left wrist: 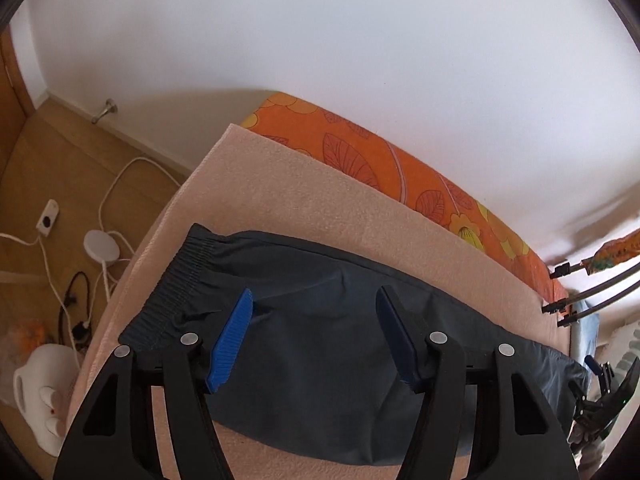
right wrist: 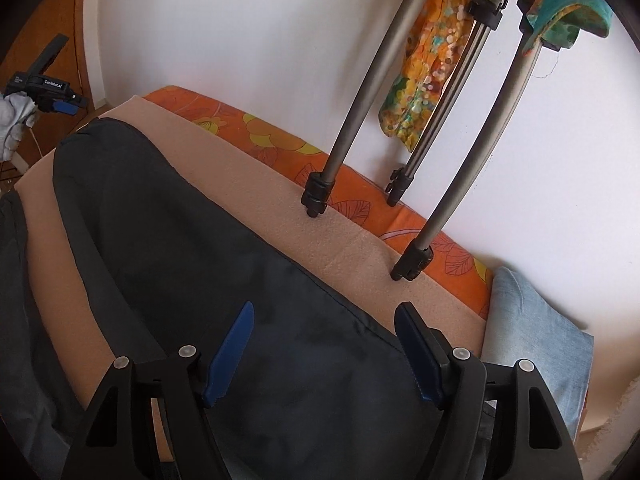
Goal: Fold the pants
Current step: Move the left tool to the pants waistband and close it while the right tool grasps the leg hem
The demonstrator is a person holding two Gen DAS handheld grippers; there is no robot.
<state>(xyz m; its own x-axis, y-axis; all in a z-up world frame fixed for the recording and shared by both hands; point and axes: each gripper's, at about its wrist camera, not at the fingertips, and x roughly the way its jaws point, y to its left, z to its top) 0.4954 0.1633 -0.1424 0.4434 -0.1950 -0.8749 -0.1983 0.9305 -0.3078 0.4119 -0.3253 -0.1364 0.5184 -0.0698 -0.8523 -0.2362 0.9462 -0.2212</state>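
Dark navy pants point(left wrist: 320, 344) lie flat on a beige blanket point(left wrist: 280, 192) that covers a bed. Their elastic waistband point(left wrist: 176, 284) is at the left end. My left gripper point(left wrist: 314, 292) stands open just above the upper part of the pants beside the waistband, with cloth below and between its blue pads point(left wrist: 232, 336). In the right wrist view the pants point(right wrist: 192, 248) run away to the upper left. My right gripper point(right wrist: 326, 306) hangs open over the leg end, near the far edge of the cloth. Neither gripper holds anything.
Tripod legs point(right wrist: 318, 196) stand on the blanket near an orange floral sheet point(right wrist: 256, 132) and the white wall. A light blue denim cushion point(right wrist: 536, 340) lies at the right. Left of the bed, the floor holds cables, a power strip point(left wrist: 47, 216) and a white jug point(left wrist: 40, 396).
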